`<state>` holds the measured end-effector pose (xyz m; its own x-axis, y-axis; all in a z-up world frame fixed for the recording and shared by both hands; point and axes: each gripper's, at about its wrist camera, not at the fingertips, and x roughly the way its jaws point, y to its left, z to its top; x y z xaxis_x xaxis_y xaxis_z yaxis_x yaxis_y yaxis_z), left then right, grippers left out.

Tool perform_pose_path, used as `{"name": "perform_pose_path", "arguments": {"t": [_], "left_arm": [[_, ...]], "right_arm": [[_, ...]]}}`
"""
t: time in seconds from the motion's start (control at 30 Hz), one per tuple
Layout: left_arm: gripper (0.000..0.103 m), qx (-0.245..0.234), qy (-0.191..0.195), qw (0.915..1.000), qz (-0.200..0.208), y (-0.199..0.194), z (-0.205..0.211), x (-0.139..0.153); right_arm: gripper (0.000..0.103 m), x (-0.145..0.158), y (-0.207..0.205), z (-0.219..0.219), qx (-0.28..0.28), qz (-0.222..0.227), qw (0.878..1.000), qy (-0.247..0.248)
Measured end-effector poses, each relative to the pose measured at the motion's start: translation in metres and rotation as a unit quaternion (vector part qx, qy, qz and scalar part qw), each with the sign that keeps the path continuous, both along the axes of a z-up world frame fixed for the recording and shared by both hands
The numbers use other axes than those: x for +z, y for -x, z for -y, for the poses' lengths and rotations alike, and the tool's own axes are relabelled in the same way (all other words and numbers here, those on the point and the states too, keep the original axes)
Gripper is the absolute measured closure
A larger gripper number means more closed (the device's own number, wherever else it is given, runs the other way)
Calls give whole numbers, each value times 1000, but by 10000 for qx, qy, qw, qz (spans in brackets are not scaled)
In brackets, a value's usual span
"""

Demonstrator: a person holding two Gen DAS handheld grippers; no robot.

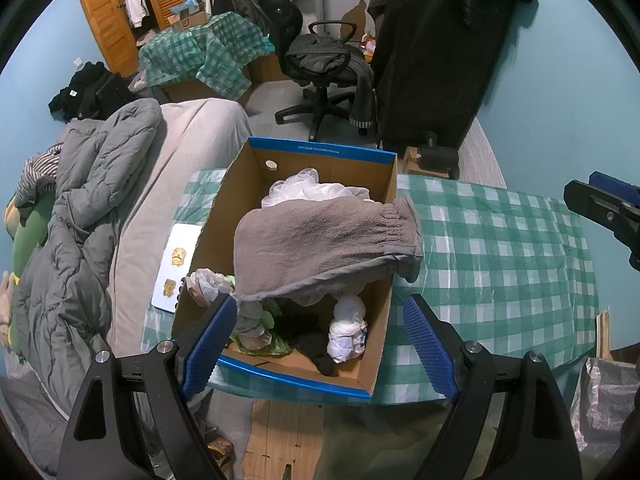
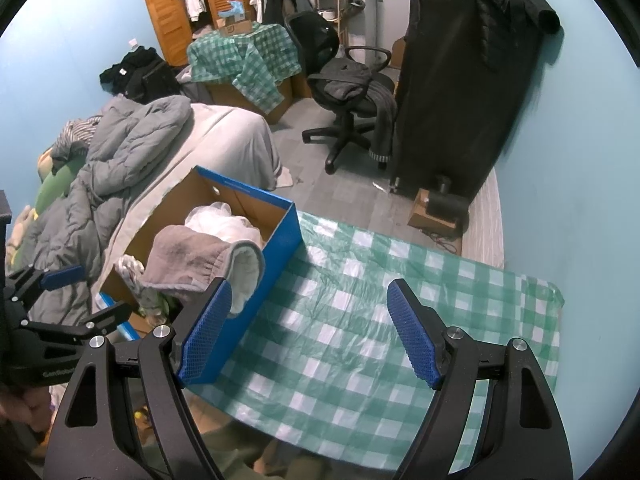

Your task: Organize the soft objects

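Note:
A cardboard box with blue trim [image 1: 256, 168] stands on the green checked table [image 1: 500, 248]. A grey towel [image 1: 316, 248] drapes over its right rim, over white mesh fabric [image 1: 304, 188], a white bundle [image 1: 348, 332] and dark and green items. My left gripper [image 1: 320, 328] is open and empty above the box's near end. The box [image 2: 276, 248] and towel [image 2: 192, 260] also show in the right wrist view. My right gripper [image 2: 308, 320] is open and empty above the bare tablecloth [image 2: 360, 340], to the right of the box.
A bed with a grey duvet [image 1: 80, 220] lies left of the table. A white card [image 1: 176, 268] lies beside the box. An office chair [image 1: 324, 64] and a tall black covered rack [image 1: 440, 52] stand behind. A bin liner [image 1: 604, 404] sits at lower right.

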<state>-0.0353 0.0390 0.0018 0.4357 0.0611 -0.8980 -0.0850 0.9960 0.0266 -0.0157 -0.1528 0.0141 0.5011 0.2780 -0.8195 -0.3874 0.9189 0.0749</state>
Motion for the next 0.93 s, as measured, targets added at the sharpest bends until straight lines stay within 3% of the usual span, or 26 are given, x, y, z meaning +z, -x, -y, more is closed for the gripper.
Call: {"name": "perform_pose_path", "arguments": {"t": [0.93], "left_arm": [[16,15,-18,10000,-9,0,1,0]], "right_arm": [[23,-1,1,1,-7,3,10000,-5]]}}
